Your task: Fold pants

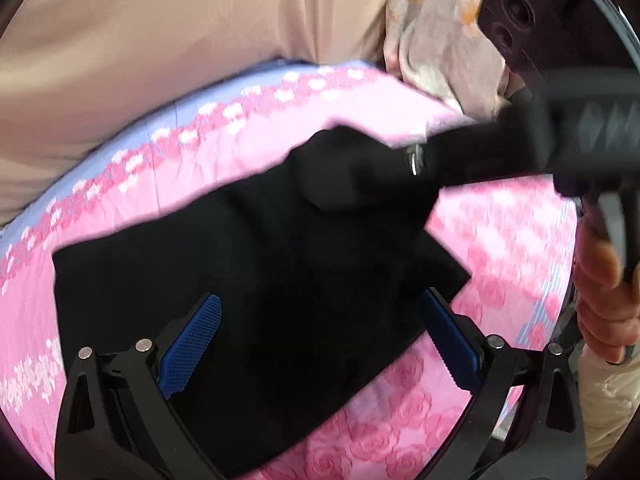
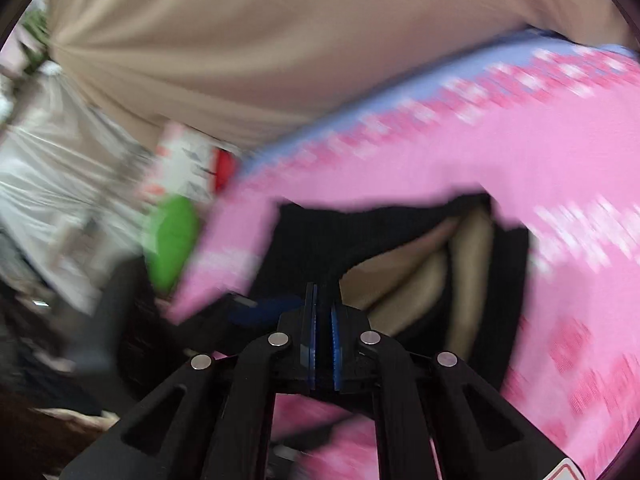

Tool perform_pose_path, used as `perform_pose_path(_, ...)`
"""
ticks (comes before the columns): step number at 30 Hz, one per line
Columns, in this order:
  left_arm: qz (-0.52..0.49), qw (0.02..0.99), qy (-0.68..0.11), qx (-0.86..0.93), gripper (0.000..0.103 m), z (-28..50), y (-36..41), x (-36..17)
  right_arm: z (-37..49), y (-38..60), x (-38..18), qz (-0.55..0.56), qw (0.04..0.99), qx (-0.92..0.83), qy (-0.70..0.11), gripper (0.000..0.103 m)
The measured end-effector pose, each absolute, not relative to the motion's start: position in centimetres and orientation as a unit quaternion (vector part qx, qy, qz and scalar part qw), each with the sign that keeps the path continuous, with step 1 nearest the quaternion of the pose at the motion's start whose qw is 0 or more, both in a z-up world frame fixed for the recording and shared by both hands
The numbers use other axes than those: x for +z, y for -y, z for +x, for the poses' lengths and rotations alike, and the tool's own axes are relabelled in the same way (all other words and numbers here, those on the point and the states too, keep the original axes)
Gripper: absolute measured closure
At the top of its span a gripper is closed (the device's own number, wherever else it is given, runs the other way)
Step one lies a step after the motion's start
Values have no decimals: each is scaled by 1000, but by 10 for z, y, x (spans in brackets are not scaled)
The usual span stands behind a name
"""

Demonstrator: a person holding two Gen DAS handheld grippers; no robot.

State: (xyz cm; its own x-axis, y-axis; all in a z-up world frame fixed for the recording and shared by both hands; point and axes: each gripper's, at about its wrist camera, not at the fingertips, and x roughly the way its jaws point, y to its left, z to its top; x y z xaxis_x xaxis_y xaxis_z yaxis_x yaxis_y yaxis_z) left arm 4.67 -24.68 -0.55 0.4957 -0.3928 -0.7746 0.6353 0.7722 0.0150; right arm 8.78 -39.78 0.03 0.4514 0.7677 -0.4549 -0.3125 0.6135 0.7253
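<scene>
One pair of black pants (image 1: 248, 280) on one pink floral bedsheet (image 1: 400, 420); my left gripper (image 1: 320, 340) gapes empty above them, my right gripper (image 2: 323, 320) pinches their edge.

Both wrist views look steeply down, close, sharing the black pants (image 1: 248, 280) on the pink sheet (image 2: 440, 160).

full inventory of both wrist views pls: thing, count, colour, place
pants: 1, black, lying on the bedsheet, one edge lifted by the right gripper
bedsheet: 1, pink rose print with lilac border, under the pants
curtain: 1, beige, behind the bed
floral cloth: 1, pale with orange marks, top right in the left wrist view
box: 1, white and red, blurred, beside the bed
green thing: 1, blurred, beside the bed, cannot identify
left gripper: black with blue fingers, open above the pants
right gripper: fingers shut on black fabric
hand: 1, holding the right gripper's handle
</scene>
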Motion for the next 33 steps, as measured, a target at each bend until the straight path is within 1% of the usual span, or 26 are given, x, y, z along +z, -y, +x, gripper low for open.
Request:
perform_pose_path(1,142,852,-404,-301,42,55,245,-1,93,398,7,297,797,353,-391,96)
perform_pose_path(2,133,851,-411,-298,56,62,243,2,99,397,14,303,791,368,-382,95)
perform_pose_path(4,96,848,-435,-287,96,84,232,7,109,390,21,278,799,367,-386,89)
perform_pose_path(5,69,845,-447,-284,98,97,221,10,111,390,19,270,803,357,-393,86)
perform_pose_path(7,29,849,-448,-281,98,112,200,23,107,402,11,277,808,341,-393,63)
perform_pose_path(8,19,853,-443,-276,98,117,191,31,101,407,7,273,816,327,-391,59)
perform_pose_path(10,2,861,-426,-280,98,123,174,50,86,415,-6,233,839,277,-406,57)
perform_pose_path(13,-4,868,-412,-278,98,127,166,70,84,412,-29,195,841,244,-442,57)
perform_pose_path(17,3,869,-410,-276,98,129,167,77,103,392,-42,149,844,222,-465,57)
perform_pose_path(18,5,868,-412,-277,98,128,168,76,109,386,-45,143,843,224,-467,58)
perform_pose_path(19,7,867,-414,-277,98,127,169,75,114,380,-48,140,840,231,-471,85)
perform_pose_path(20,9,868,-414,-275,98,125,170,75,117,374,-49,132,837,235,-475,99)
perform_pose_path(23,25,869,-401,-289,98,110,179,83,105,371,-27,115,855,240,-445,99)
perform_pose_path(25,30,863,-398,-310,97,99,187,85,85,385,-3,121,875,221,-414,99)
perform_pose_path(26,33,854,-406,-323,95,92,195,79,77,395,0,125,881,208,-406,99)
perform_pose_path(27,36,846,-416,-333,89,86,203,71,72,402,-2,126,883,196,-406,99)
perform_pose_path(28,48,836,-432,-335,68,81,214,54,72,410,-11,127,884,176,-415,96)
perform_pose_path(29,62,833,-441,-328,53,79,222,39,74,416,-25,132,879,164,-429,92)
perform_pose_path(30,81,834,-451,-308,33,76,230,18,78,422,-49,143,863,155,-458,92)
perform_pose_path(31,92,835,-457,-293,35,73,232,5,79,428,-63,160,854,149,-471,92)
perform_pose_path(32,106,834,-462,-282,35,66,229,-8,74,436,-67,194,849,155,-466,91)
perform_pose_path(33,101,835,-459,-285,35,61,221,-8,65,446,-62,222,848,159,-453,82)
